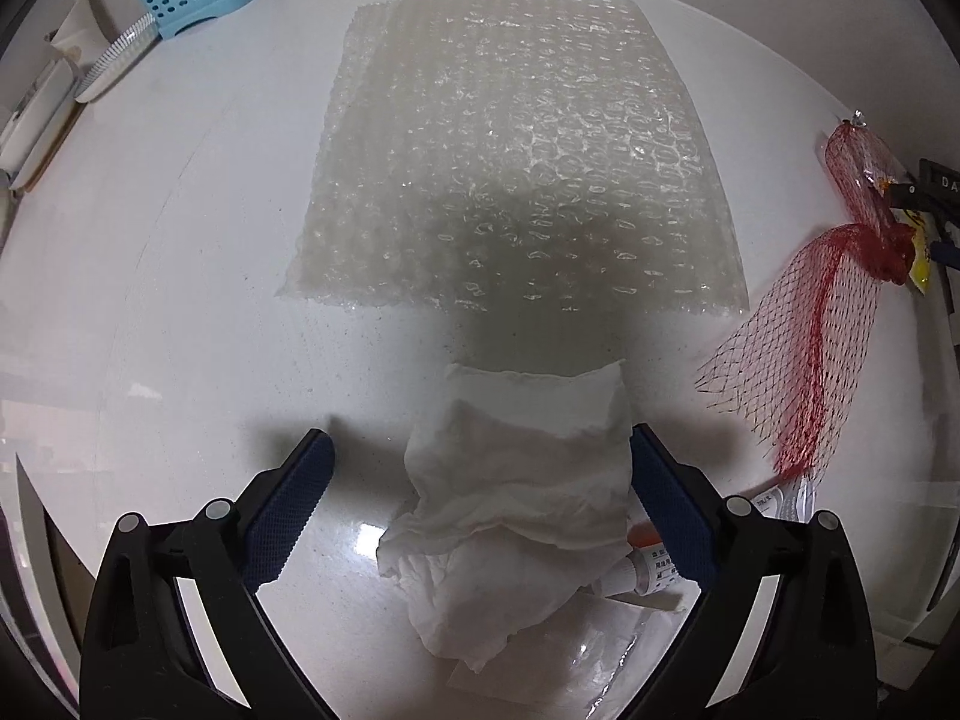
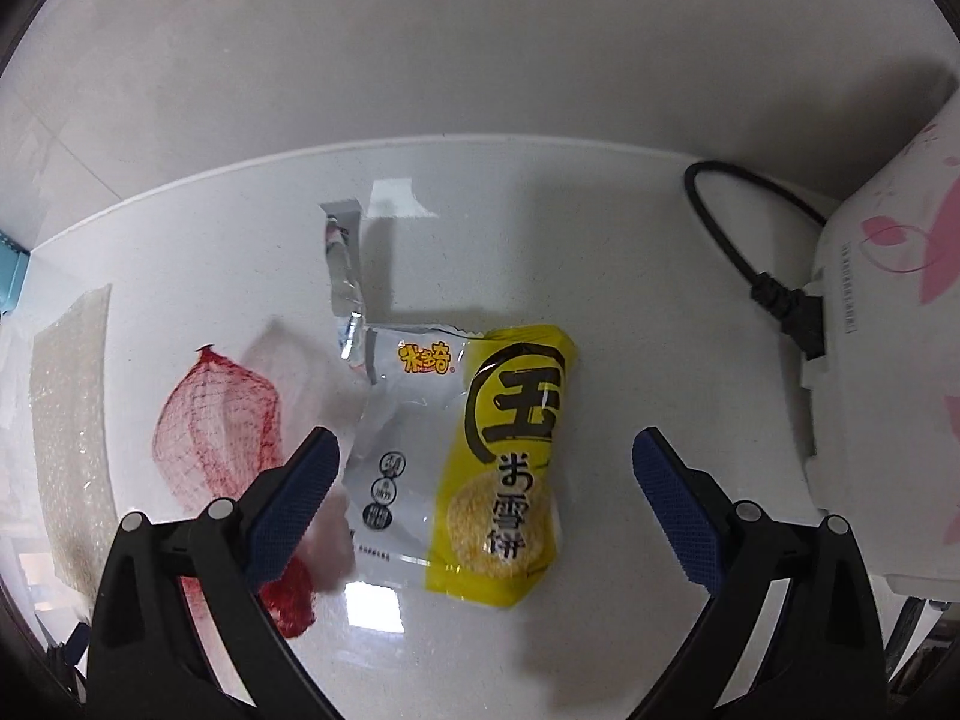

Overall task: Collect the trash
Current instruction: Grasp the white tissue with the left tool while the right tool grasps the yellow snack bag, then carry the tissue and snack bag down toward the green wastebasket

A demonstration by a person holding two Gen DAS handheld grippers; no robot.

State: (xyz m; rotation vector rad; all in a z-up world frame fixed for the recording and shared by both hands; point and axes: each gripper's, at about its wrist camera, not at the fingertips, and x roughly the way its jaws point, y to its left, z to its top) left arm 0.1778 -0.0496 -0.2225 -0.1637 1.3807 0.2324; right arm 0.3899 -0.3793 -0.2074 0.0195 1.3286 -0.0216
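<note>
- Straddling the crumpled tissue (image 1: 516,492) with the left gripper (image 1: 480,498), jaws spread wide, nothing clamped; right pad touching the tissue's 3 o'clock edge, left pad apart from it
- Lying with long axis 12 to 6 o'clock, along the fingers, so likely ready for a straight squeeze
- Hovering over the snack wrapper (image 2: 474,450) with the right gripper (image 2: 486,498), wide open and empty
- Resting at 12 o'clock: bubble wrap (image 1: 510,156); at 3 o'clock: red mesh bag (image 1: 804,330)
</note>
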